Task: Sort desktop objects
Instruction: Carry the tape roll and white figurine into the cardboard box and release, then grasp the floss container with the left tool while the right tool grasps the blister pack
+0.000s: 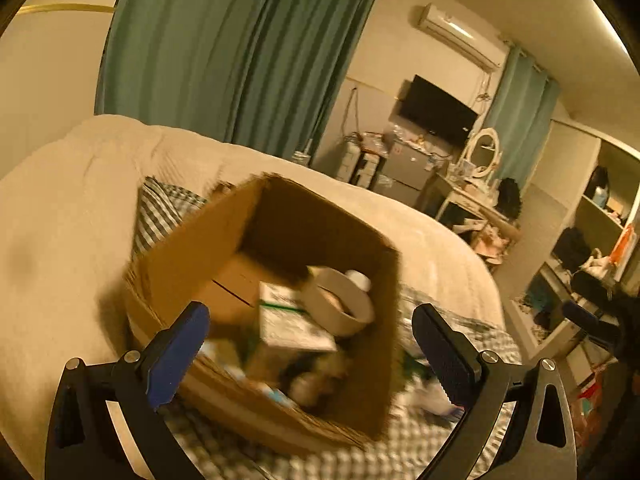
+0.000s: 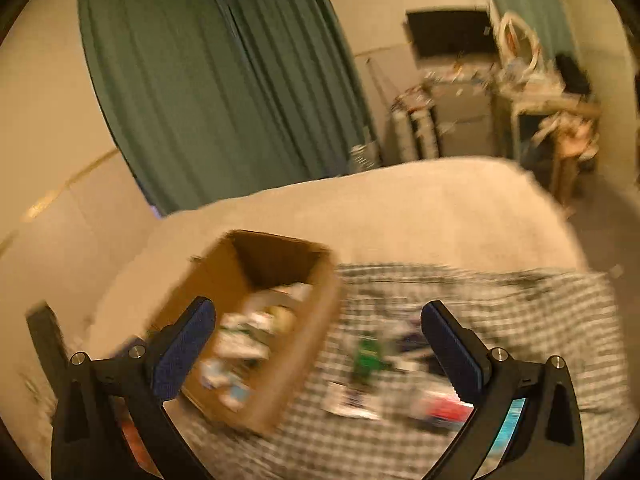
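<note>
No legible txt, labels or nos. on any obj. in either view; print on white carton [image 1: 294,322] too blurred.

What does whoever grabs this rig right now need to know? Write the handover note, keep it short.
Left tool: open, empty, hovering over the cardboard box.
Right tool: open, empty, above the checkered cloth, box to its left.
Done: the box already holds a tape roll, a white carton and other blurred items.
Left: loose things on the cloth beside the box, including a green item and flat packets. Blur hides what they are.
</note>
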`<action>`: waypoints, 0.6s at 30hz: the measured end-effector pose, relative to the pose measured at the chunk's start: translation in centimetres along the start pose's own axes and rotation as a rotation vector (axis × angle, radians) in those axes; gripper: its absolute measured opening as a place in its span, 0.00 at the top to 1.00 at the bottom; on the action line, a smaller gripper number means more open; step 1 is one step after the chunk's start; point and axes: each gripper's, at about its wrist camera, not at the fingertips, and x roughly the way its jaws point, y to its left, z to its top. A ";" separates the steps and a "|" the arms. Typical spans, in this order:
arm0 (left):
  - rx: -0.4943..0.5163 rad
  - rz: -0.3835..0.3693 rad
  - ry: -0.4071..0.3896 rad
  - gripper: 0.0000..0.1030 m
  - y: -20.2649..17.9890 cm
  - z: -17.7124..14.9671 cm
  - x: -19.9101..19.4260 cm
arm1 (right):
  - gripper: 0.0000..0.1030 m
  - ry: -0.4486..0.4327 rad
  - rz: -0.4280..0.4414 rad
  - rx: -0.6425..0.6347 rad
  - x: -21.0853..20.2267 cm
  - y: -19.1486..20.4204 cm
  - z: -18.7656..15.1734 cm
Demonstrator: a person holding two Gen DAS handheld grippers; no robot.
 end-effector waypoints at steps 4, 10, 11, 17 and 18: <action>0.059 -0.058 0.021 0.00 -4.9 -2.4 -0.8 | 0.00 -0.023 -0.117 -0.099 -4.8 -3.9 -3.3; 0.179 -0.130 0.132 0.00 -12.3 -9.6 1.5 | 0.00 -0.002 -0.255 -0.095 -4.9 -10.8 -10.5; 0.210 -0.140 0.143 0.00 -13.1 -10.6 2.0 | 0.00 0.024 -0.261 -0.058 -4.3 -12.3 -11.6; 0.458 -0.121 0.193 0.00 -19.3 -16.0 6.4 | 0.00 0.090 -0.212 0.045 -0.2 -17.1 -11.9; 0.477 -0.122 0.189 0.00 -19.9 -16.5 6.9 | 0.00 0.076 -0.189 0.065 0.3 -17.7 -11.6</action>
